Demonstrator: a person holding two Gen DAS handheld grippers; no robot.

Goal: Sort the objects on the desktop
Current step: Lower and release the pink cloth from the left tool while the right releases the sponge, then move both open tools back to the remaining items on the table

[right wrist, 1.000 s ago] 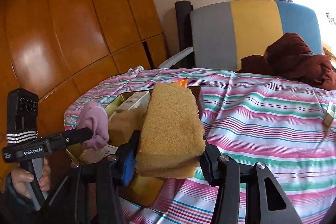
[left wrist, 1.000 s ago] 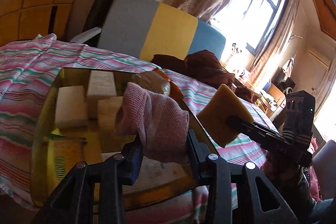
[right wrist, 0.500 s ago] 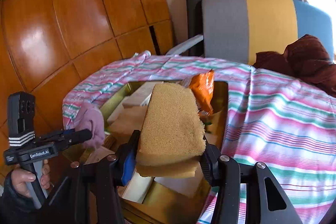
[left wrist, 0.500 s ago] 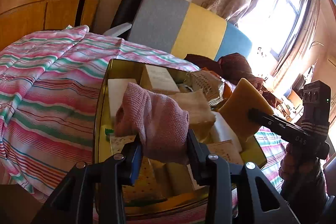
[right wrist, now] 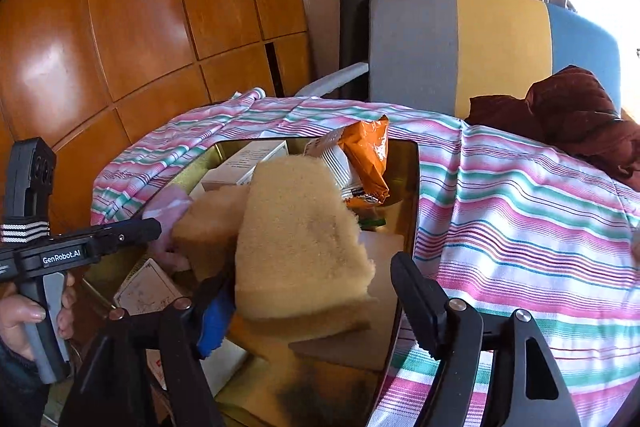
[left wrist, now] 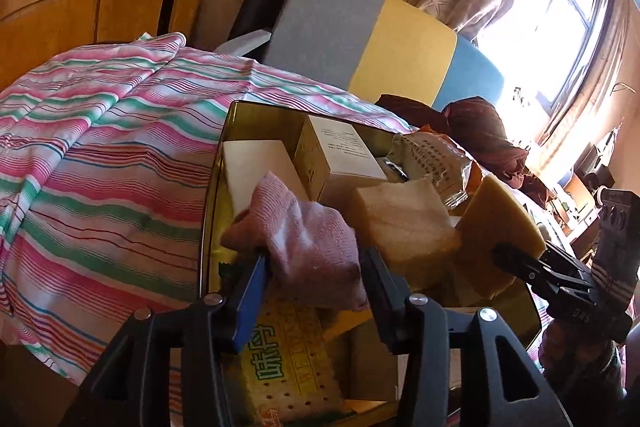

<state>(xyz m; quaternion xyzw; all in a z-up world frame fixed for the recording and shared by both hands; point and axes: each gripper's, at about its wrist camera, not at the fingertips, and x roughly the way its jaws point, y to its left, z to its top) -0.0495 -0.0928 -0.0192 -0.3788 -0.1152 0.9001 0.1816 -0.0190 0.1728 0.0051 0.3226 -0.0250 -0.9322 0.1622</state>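
left tool [left wrist: 312, 263]: pinching pink knitted cloth [left wrist: 304, 247] between both fingers, held over the near end of the gold tin [left wrist: 210, 211]
right tool [right wrist: 316, 291]: spread wide; right finger clearly off the yellow sponge [right wrist: 296, 239], sponge leans on the blue-padded left finger, tilted, over the tin's near half
yellow sponge contact: cannot tell if it rests on tin contents or is free
gold tin: open, rectangular, sits on striped pink-green-white cloth [left wrist: 100, 155] covering the worktop
tin contents: 2 pale cartons [left wrist: 340, 155] at far end, printed snack bag with orange edge [right wrist: 366, 155], second tan sponge [left wrist: 404, 223] mid-tin just beside the pink cloth, yellow perforated cracker pack [left wrist: 288, 355] at near end
tools relative: both over the tin, near each other, not touching
hand [right wrist: 24, 311]: grips left tool's handle, seen from right wrist view
background: grey-yellow-blue chair back [right wrist: 460, 43] behind worktop, dark red garment [right wrist: 572, 111] on far right of striped cloth, wood-panel wall [right wrist: 120, 27]
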